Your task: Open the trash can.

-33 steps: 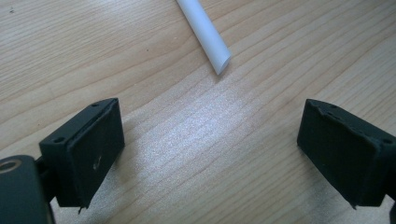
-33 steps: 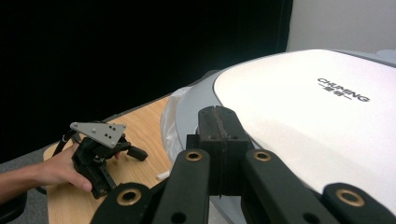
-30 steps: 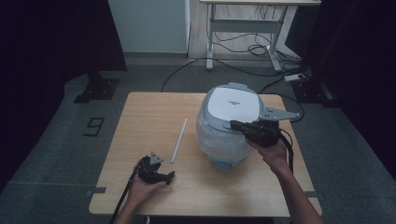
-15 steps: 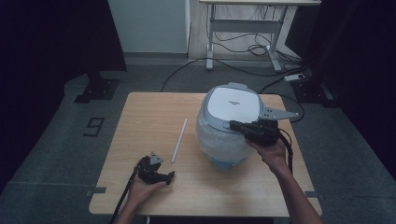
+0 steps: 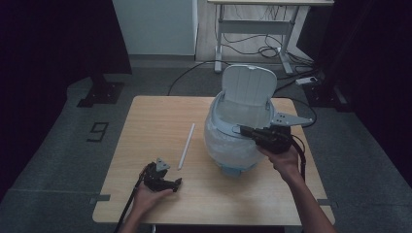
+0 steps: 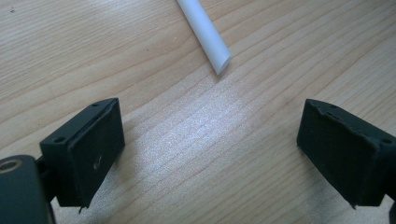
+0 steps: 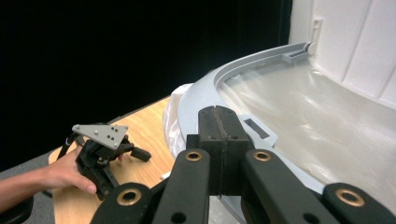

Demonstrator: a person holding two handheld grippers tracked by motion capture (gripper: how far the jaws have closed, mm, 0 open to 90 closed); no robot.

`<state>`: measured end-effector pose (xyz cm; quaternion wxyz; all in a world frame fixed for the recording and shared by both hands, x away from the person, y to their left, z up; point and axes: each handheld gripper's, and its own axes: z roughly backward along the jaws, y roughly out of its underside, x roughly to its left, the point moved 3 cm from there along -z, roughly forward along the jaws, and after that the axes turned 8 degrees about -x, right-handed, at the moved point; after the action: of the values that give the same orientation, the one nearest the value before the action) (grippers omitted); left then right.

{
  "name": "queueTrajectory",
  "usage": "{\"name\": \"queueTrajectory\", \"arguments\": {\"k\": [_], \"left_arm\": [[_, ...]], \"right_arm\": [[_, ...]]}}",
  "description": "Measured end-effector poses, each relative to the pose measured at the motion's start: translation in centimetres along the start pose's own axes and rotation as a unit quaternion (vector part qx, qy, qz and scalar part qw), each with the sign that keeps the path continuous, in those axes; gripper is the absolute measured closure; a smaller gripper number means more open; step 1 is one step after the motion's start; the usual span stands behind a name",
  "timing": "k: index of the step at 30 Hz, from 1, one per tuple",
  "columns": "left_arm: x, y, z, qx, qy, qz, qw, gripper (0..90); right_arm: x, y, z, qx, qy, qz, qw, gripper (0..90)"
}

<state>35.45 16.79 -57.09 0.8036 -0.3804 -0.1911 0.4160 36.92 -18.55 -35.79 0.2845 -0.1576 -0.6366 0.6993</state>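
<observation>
The right gripper [image 5: 243, 129] has its jaws pressed flat together with nothing between them, tips poised at the front rim of an open trash bin [image 5: 233, 145]; in the right gripper view the same closed gripper [image 7: 218, 140] sits just over the grey rim. The left gripper [image 5: 176, 183] rests low near the front left of the surface, jaws spread wide and empty; the left gripper view shows bare wood grain between them and the cut end of a white tube [image 6: 208, 39] just ahead, not touching either jaw.

The surface [image 5: 150, 121] is a pale wooden tabletop, standing on grey carpet in a dim room. The tube [image 5: 186, 145] lies lengthwise near the middle, just left of the bin. The bin stands on the right half, close to the right edge, while the left half and far left corner give open room. Behind, a white desk frame [image 5: 252, 29] stands amid loose cables [image 5: 248, 51], with dark curtains on either side.

The bin is round and pale blue-grey, lined with a clear plastic bag [image 5: 223, 145] that bulges over its sides. Its lid [image 5: 248, 90] stands upright at the back, ribbed inner face toward the person.
</observation>
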Motion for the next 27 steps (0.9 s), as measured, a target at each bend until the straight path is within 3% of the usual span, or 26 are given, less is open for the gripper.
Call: {"name": "queueTrajectory", "arguments": {"k": [4, 7, 10, 13, 16, 18, 21, 27], "left_arm": [[0.0, 0.0, 0.0, 0.0, 0.0, 0.0, 1.0, 7.0], [0.0, 0.0, 0.0, 0.0, 0.0, 0.0, 1.0, 7.0], [0.0, 0.0, 0.0, 0.0, 0.0, 0.001, 1.0, 7.1], [0.0, 0.0, 0.0, -0.001, 0.0, 0.001, 1.0, 7.0], [0.0, 0.0, 0.0, -0.001, -0.001, 0.001, 1.0, 7.0], [0.0, 0.0, 0.0, -0.001, -0.001, 0.001, 1.0, 7.0], [0.0, 0.0, 0.0, -0.001, -0.002, 0.001, 1.0, 7.0], [0.0, 0.0, 0.0, -0.001, -0.002, 0.0, 1.0, 7.0]], "right_arm": [[0.0, 0.0, 1.0, -0.02, 0.0, -0.006, 0.9998, 84.7], [0.1, 0.4, 2.5, -0.03, 0.02, 0.012, 0.9993, 79.1], [0.1, 1.3, 4.1, -0.039, 0.038, 0.026, 0.9982, 67.0], [-0.4, 3.0, 6.4, -0.046, 0.052, 0.026, 0.9973, 55.4], [-1.0, 4.6, 7.9, -0.05, 0.06, 0.016, 0.9968, 49.3], [-1.2, 5.0, 8.3, -0.053, 0.062, 0.014, 0.9966, 47.4], [-2.1, 7.1, 9.4, -0.055, 0.08, 0.002, 0.9953, 41.0], [-3.4, 10.6, 10.1, -0.026, 0.122, -0.005, 0.9921, 37.7]]}}
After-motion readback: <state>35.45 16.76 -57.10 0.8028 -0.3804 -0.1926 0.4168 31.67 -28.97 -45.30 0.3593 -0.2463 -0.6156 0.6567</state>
